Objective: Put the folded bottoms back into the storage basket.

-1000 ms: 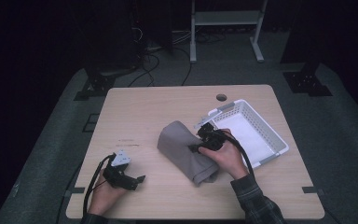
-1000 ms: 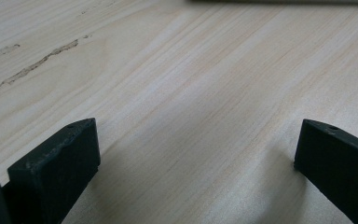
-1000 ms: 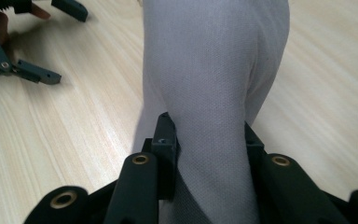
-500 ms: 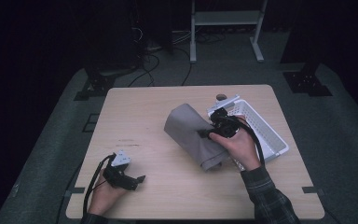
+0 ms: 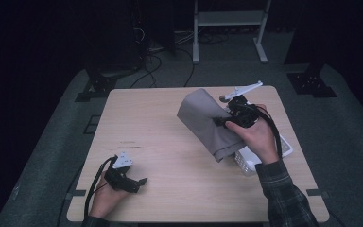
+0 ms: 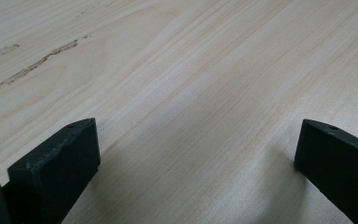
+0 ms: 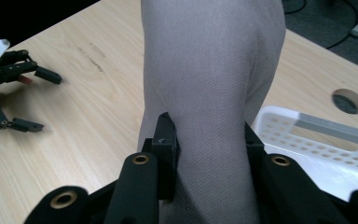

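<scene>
On the pale wooden table point(image 5: 170, 127), surrounded by dark grey floor point(image 5: 52, 142), sits a white basket point(image 5: 283, 146).

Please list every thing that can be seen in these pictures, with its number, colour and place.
cloth: 1, grey, folded, lifted off the table, held in the right tongs
basket: 1, white, perforated plastic, at the table's right side, partly behind the right hand
table: 1, light wood, centre of the high view, with a round hole near the far edge
metal frame: 1, white, on the floor beyond the table
cables: several, dark, on the floor behind the table
left tongs: 1, black, open, resting on the table at the near left
right tongs: 1, black, shut on the cloth
sleeve: 1, dark plaid, on the right arm
</scene>
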A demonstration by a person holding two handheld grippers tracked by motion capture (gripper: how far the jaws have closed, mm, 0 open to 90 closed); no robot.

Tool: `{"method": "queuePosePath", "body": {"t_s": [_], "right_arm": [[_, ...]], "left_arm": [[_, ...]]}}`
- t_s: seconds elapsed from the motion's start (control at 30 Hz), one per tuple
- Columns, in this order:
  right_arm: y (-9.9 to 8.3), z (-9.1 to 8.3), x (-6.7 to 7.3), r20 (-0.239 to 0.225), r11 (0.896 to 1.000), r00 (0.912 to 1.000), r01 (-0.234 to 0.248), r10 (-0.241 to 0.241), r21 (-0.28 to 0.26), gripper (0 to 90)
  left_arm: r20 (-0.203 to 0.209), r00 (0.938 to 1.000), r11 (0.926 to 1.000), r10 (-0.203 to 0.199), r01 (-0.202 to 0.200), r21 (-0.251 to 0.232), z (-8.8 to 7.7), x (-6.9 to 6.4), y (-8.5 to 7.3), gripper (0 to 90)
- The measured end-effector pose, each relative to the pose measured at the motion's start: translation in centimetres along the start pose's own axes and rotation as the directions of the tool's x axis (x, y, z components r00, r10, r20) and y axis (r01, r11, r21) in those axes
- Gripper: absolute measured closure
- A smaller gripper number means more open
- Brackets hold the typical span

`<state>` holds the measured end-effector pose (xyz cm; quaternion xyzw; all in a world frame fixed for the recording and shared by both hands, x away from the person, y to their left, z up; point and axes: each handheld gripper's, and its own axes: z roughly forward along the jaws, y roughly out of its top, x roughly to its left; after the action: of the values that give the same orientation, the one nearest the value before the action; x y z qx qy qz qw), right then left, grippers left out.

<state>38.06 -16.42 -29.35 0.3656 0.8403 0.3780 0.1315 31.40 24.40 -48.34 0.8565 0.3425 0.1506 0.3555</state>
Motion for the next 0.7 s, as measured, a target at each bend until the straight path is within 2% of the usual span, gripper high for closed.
{"method": "queuePosePath", "body": {"t_s": [0.3,0.53,0.7], "right_arm": [[-0.2,-2.2,-2.5,0.085,0.999,0.9958,-0.032,0.033,-0.004,67.2],[-1.2,-3.5,-5.0,0.152,0.998,0.9860,-0.069,0.068,0.002,67.2],[-2.2,-3.6,-6.5,0.186,0.995,0.9777,-0.101,0.098,0.010,67.2]], "left_arm": [[0.000,1.0000,1.0000,-0.003,0.003,-0.002,0.0,0.0,0.0,0.0],[-0.001,1.0000,1.0000,-0.003,0.003,-0.005,0.0,0.0,0.0,0.0],[-0.001,1.0000,1.0000,0.000,0.000,-0.003,0.0,0.0,0.0,0.0]]}}
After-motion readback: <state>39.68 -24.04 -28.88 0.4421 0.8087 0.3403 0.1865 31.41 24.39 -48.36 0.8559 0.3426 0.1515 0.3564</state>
